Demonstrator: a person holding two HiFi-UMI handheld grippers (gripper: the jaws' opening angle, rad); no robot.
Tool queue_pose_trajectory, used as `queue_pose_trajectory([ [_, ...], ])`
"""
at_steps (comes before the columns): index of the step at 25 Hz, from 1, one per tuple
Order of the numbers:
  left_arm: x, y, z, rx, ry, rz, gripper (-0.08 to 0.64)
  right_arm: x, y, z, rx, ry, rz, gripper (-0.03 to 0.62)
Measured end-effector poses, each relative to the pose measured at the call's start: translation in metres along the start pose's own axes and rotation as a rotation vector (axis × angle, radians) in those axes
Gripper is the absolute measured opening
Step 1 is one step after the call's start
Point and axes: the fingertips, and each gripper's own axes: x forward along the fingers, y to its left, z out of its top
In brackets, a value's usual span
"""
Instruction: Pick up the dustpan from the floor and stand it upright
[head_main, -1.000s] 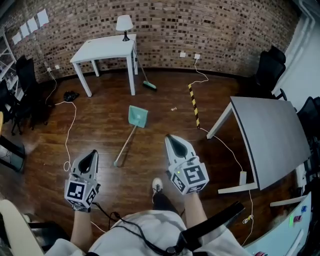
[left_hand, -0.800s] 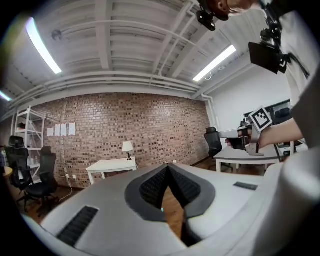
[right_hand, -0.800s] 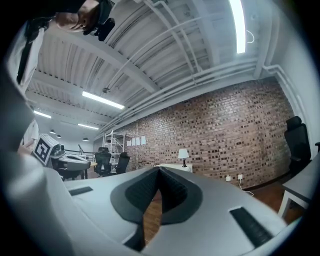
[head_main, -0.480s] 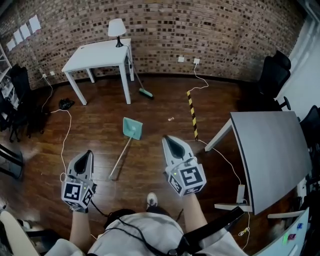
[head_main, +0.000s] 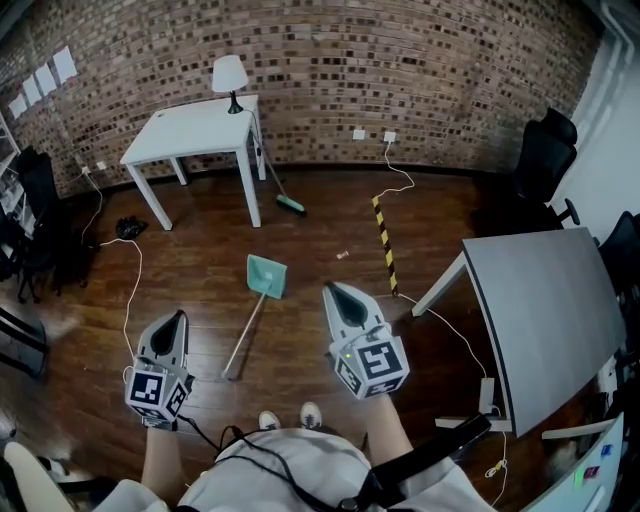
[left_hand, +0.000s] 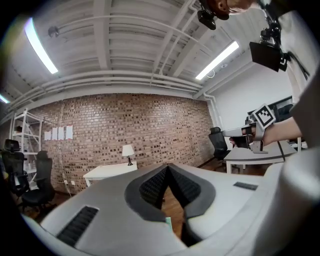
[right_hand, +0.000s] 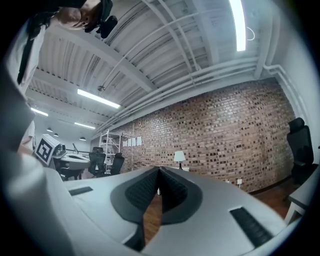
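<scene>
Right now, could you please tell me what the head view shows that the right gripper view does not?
Only the head view shows the dustpan lying on the floor, the broom by the white table, and the striped tape. Only the right gripper view shows the ceiling lights and, close up, the right gripper with jaws shut and empty. Both show the brick wall and the lamp.

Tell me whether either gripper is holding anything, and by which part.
Nothing is held. The left gripper and right gripper both have their jaws shut on nothing; the dustpan lies on the floor ahead, untouched.
</scene>
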Motion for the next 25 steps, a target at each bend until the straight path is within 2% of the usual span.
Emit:
queue_pose_trajectory([
  [7, -0.004, 0.023, -0.007, 0.008, -0.03, 0.003, -0.002, 0.02, 0.009, -0.009, 0.005, 0.03, -0.012, -0.014],
  [11, -0.01, 0.036, -0.029, 0.007, 0.031, -0.025, 0.005, 0.037, 0.021, -0.016, 0.01, 0.053, 0.004, -0.012],
  [14, -0.008, 0.063, -0.06, -0.008, 0.087, -0.041, 0.015, 0.059, 0.035, -0.027, -0.025, 0.084, -0.005, -0.012],
  [17, -0.011, 0.091, -0.097, -0.034, 0.129, -0.02, 0.029, 0.076, 0.049, -0.048, -0.075, 0.122, 0.005, -0.011],
  [18, -0.011, 0.099, -0.112, -0.049, 0.148, -0.014, 0.041, 0.083, 0.053, -0.056, -0.085, 0.138, 0.015, 0.026],
  [21, -0.009, 0.115, -0.162, -0.103, 0.212, -0.004, 0.048, 0.104, 0.064, -0.087, -0.09, 0.18, 0.055, 0.027],
  [25, 0.01, 0.129, -0.215, -0.155, 0.238, -0.016, 0.049, 0.136, 0.069, -0.139, -0.065, 0.237, 0.092, 0.049],
])
